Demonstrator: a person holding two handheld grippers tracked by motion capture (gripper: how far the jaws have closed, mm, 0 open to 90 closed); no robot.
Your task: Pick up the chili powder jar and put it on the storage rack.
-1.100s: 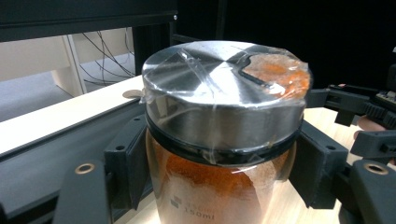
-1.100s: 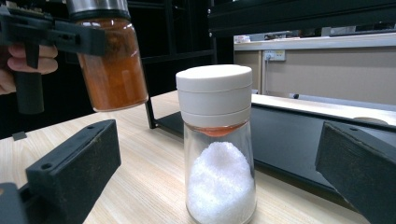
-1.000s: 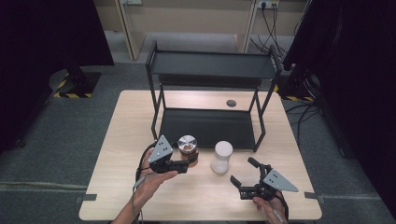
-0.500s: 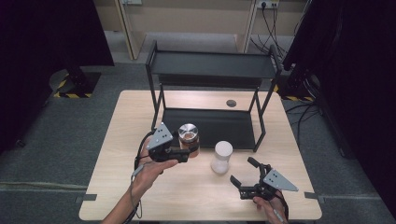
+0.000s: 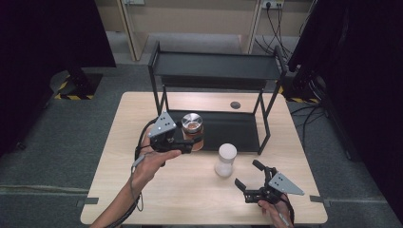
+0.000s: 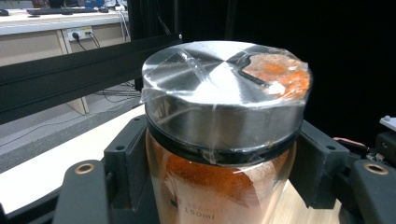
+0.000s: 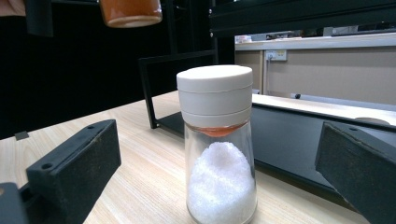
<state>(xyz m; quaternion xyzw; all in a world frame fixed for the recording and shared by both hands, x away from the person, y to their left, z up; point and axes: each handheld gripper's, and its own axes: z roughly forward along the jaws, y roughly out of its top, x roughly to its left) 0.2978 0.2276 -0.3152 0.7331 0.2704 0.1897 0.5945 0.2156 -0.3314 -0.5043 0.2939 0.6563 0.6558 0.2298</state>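
- Working on a pale wooden surface (image 5: 142, 190) in a dim room with dark curtains around it, and a black two-tier shelf rack (image 5: 216, 66) is sitting at the far side.
- My left gripper (image 5: 192, 143) is gripping the spice jar (image 5: 192, 125) of orange powder, fingers (image 6: 126, 161) clamped on the glass just below the metal lid, so it's hanging upright and nothing's spilling.
- The jar is hovering off the surface, right in front of the rack's lower shelf (image 5: 237, 128). I'm guessing that's where it's going.
- My right gripper (image 5: 250, 176) is resting near the front edge, fingers (image 7: 74, 165) spread wide, holding nothing.
- It's pointing at the salt shaker (image 7: 217, 140), which is standing between the fingers but untouched, probably next in line.
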